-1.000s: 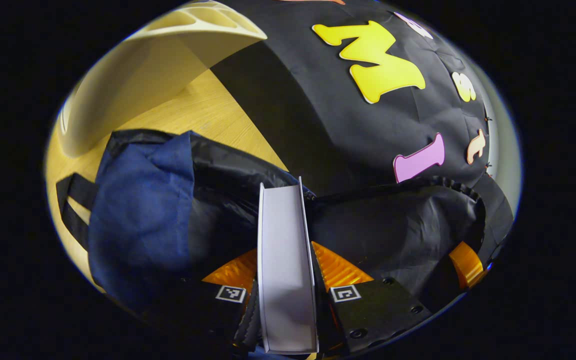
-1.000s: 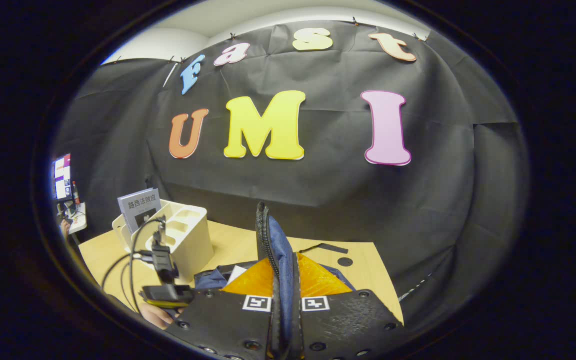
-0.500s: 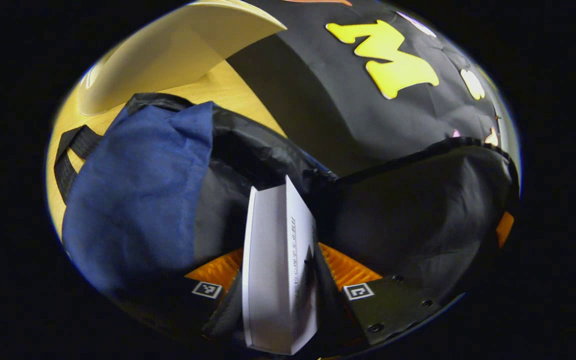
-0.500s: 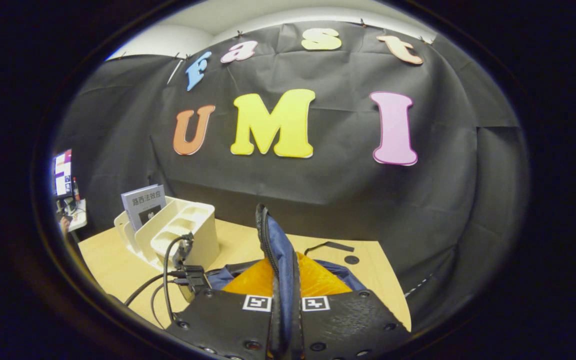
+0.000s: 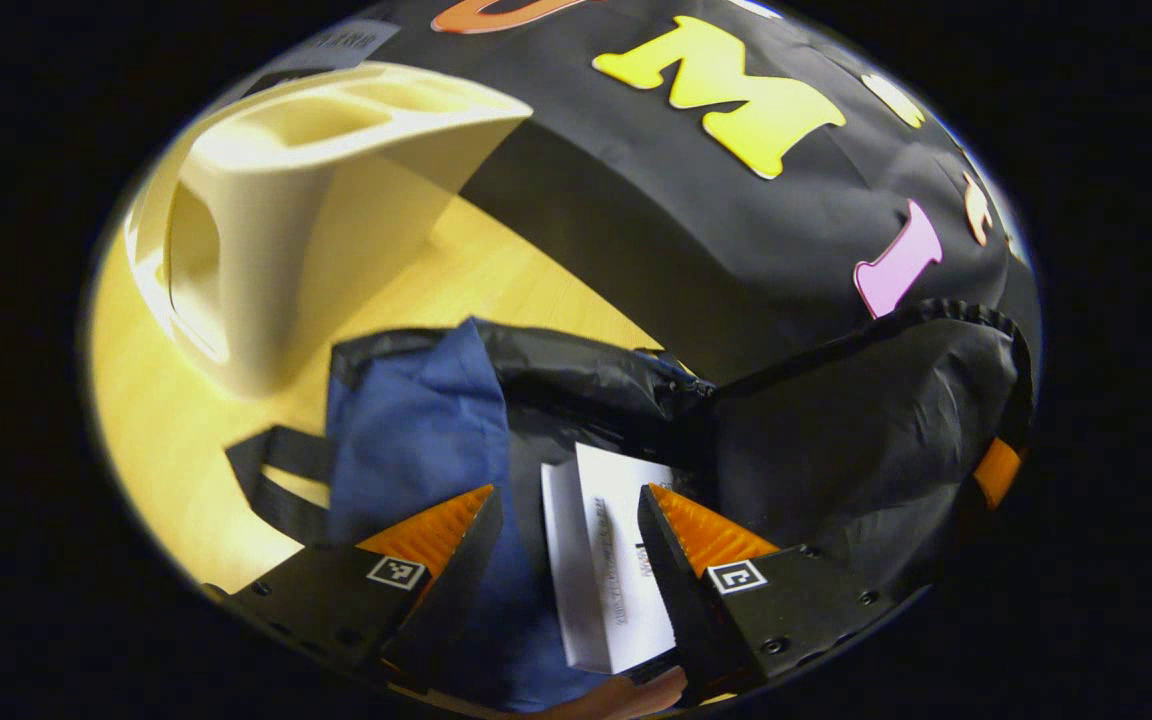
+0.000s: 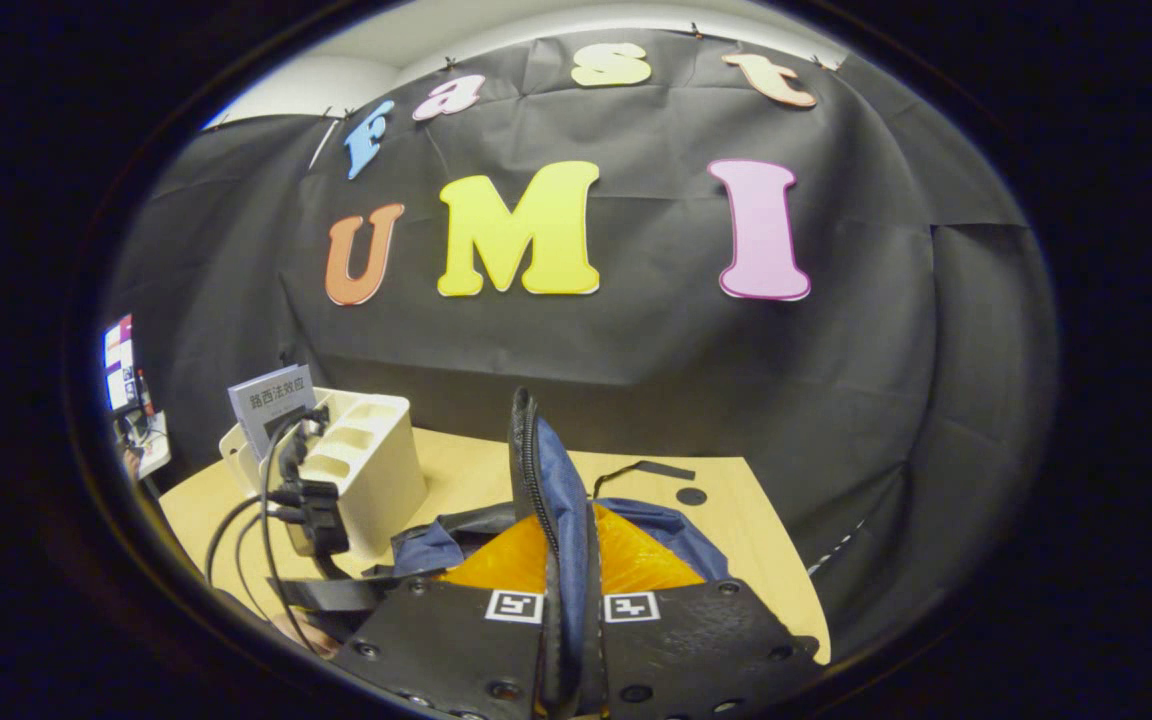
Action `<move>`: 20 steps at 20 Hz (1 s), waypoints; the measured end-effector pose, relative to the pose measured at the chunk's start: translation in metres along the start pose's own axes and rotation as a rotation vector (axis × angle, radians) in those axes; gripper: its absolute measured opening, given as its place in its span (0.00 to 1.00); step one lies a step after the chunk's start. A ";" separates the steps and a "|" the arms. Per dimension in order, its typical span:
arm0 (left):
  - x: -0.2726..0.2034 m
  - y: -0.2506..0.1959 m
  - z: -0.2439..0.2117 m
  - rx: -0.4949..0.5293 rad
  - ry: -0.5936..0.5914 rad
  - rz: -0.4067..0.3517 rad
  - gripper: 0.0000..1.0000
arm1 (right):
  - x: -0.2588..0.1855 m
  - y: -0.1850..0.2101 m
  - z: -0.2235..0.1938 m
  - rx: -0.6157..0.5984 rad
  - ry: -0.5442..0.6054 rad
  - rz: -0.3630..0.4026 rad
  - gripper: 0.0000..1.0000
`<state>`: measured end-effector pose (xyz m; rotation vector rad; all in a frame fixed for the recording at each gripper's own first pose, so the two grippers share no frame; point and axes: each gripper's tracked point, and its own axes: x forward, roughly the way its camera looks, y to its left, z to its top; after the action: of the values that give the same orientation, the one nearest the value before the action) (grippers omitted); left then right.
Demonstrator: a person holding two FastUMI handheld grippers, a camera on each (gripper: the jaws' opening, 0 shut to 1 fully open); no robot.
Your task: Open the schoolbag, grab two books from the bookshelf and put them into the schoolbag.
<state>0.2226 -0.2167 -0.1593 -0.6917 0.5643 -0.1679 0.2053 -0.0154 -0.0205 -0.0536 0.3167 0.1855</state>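
Note:
The blue schoolbag (image 5: 416,430) lies open on the table, showing its black lining. A white book (image 5: 608,560) rests inside it, between and beyond the fingers of my left gripper (image 5: 568,495), which stands open just above the bag's mouth and touches nothing. My right gripper (image 6: 566,530) is shut on the bag's zippered flap edge (image 6: 536,460) and holds it upright. In the left gripper view the raised flap (image 5: 866,420) stands at the right. A grey book (image 6: 271,400) stands in the cream bookshelf (image 6: 366,470).
The cream bookshelf (image 5: 316,200) stands on the wooden table (image 5: 496,280) just beyond the bag. A black bag strap (image 5: 271,480) lies on the table at the left. The left gripper's body and cables (image 6: 311,500) show in front of the bookshelf.
My left gripper has let go of the white book, opened and drawn back; the book now lies inside the bag. My right gripper still holds the flap up.

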 end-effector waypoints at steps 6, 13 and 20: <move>-0.038 0.032 0.045 0.174 -0.102 0.027 0.87 | 0.004 0.002 -0.007 0.000 0.023 -0.019 0.07; -0.107 0.061 0.124 0.336 -0.220 0.064 0.86 | 0.009 0.010 -0.010 0.002 0.029 -0.024 0.07; -0.175 0.073 0.228 0.564 -0.392 0.212 0.86 | 0.015 0.018 -0.009 -0.005 0.030 -0.020 0.07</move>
<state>0.1972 0.0238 0.0131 -0.1047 0.1904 0.0123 0.2131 0.0037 -0.0346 -0.0641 0.3457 0.1654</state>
